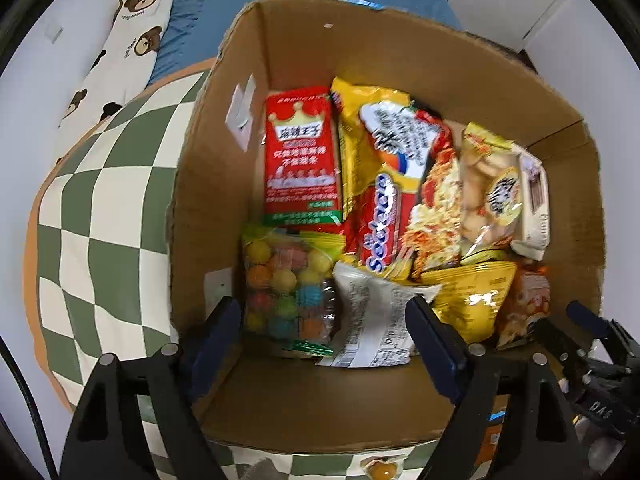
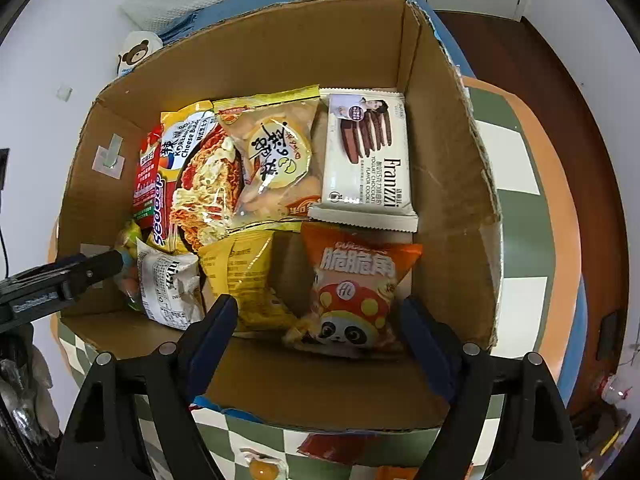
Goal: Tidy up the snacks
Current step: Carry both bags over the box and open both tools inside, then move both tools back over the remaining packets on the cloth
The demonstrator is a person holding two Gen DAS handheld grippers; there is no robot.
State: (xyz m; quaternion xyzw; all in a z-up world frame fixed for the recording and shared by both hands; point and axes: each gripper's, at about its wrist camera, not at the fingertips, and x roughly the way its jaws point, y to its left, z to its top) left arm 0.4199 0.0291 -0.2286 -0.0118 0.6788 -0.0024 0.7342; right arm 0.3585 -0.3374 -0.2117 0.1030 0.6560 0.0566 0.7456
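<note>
Both the left gripper [image 1: 326, 328] and right gripper [image 2: 320, 328] hover fingers apart, gripping nothing, over the snack-filled cardboard box [image 2: 448, 184] at frame centre.

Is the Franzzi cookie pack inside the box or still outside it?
Inside. The Franzzi cookie pack lies flat within the cardboard box, beside the right wall.

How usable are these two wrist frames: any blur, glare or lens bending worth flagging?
Left wrist view: soft motion blur on the clear bag of coloured candy balls, and the brown cardboard box bows from fisheye distortion. Right wrist view: sharper, print on the white Franzzi cookie packet is readable; glare streaks the glossy noodle packet.
</note>
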